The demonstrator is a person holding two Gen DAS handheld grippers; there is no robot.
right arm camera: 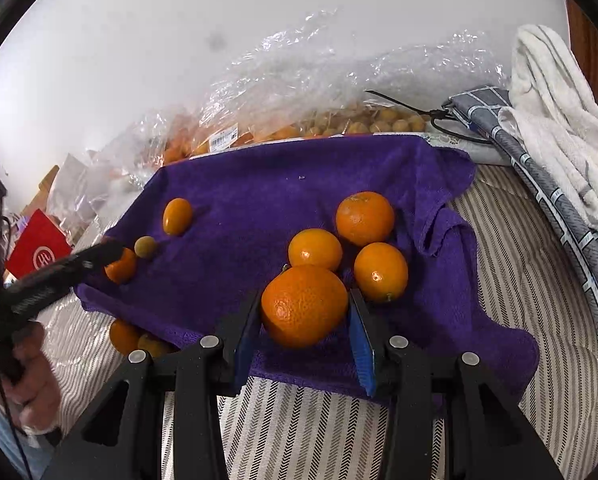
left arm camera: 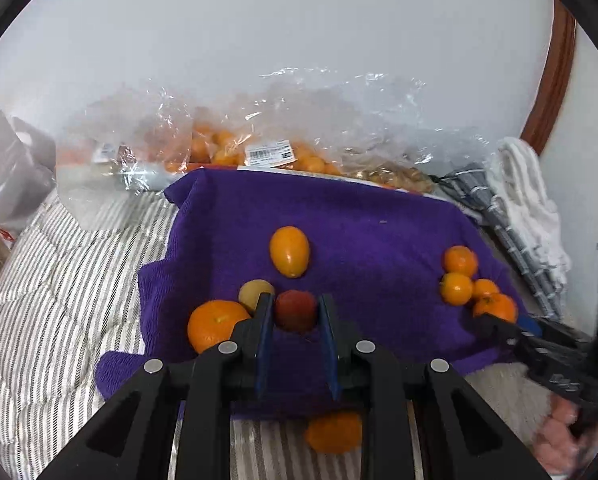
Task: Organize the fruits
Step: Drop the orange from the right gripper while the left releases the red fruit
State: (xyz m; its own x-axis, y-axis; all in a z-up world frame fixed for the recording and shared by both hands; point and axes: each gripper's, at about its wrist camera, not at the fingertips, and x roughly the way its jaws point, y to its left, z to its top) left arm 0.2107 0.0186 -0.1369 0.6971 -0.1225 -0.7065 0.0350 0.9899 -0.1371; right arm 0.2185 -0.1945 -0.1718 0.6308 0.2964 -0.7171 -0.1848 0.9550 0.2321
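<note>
Red fruit (left arm camera: 295, 310) between left gripper (left arm camera: 295, 312) fingers shows only leftward.

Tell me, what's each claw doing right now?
Left gripper straddles red fruit, grip unclear. Right gripper straddles big orange, not clamped. Three oranges crowd behind; purple towel beneath.

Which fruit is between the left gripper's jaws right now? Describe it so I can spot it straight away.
Find the purple towel spread over the striped bedding. At its near left edge, three fruits sit together: a big orange, a small yellow-green fruit and a red fruit. The left gripper brackets the red fruit, the only dark red one on the towel.
</note>
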